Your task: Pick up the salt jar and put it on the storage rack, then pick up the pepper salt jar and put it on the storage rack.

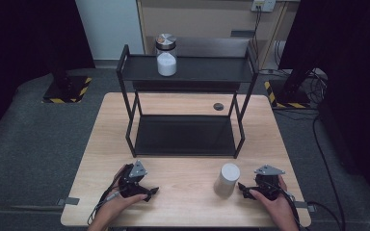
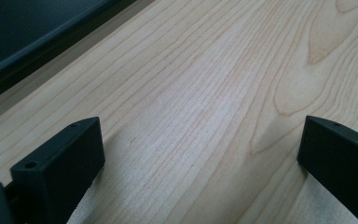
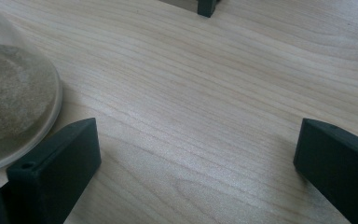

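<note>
**Two black handheld grippers, each with a grey plate on top**

The left black two-jaw gripper and the right black two-jaw gripper share one build: a dark, blocky body capped by a grey three-cornered plate with small holes. Thin dark cables trail back from each. Seen close up in the gripper views, the jaws are matte black, flat-faced blocks with bevelled edges and a small round screw hole near the top. The forearms are bare, with no sleeves in sight.

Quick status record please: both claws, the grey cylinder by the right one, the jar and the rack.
left claw: open, empty, low over the table
right claw: open, empty, beside the grey cylinder
grey cylinder: upright on the table, front right, ungripped
jar: upright on the rack's top shelf, metal lid on, white contents
rack: black, two shelves, lower shelf bare
</note>
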Action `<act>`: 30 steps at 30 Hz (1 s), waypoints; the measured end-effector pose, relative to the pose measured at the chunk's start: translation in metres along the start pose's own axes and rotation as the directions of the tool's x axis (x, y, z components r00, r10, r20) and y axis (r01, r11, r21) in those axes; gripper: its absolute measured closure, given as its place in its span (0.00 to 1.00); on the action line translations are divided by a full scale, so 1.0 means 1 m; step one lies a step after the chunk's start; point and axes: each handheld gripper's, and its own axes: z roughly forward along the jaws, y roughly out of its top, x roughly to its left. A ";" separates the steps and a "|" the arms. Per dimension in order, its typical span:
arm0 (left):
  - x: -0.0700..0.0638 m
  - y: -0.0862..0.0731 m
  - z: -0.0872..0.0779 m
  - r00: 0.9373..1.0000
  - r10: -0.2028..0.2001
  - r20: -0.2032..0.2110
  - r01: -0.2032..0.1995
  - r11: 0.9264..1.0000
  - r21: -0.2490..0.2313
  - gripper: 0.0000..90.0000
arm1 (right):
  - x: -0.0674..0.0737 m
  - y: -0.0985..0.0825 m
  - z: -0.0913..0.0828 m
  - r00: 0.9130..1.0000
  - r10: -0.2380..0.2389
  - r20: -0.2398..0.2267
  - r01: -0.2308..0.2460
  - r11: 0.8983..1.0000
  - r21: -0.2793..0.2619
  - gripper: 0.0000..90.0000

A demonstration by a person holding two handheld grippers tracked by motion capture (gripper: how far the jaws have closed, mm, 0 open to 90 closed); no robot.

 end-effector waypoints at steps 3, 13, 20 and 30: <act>0.000 0.000 0.000 1.000 0.001 -0.001 -0.001 1.000 0.000 0.00 | -0.001 0.000 0.000 1.000 -0.003 -0.006 0.003 1.000 0.000 0.02; -0.001 0.000 0.000 1.000 -0.002 -0.003 0.002 1.000 0.001 0.00 | -0.003 0.004 -0.024 0.998 -0.057 -0.025 0.055 0.996 -0.065 0.09; -0.001 0.000 0.000 1.000 -0.002 -0.003 0.002 1.000 0.001 0.00 | -0.009 0.009 -0.043 0.997 -0.071 -0.020 0.070 0.995 -0.065 0.07; -0.001 0.000 0.000 1.000 -0.001 -0.003 0.001 1.000 0.000 0.00 | -0.011 0.007 -0.062 0.992 -0.097 -0.076 0.089 0.991 -0.100 0.10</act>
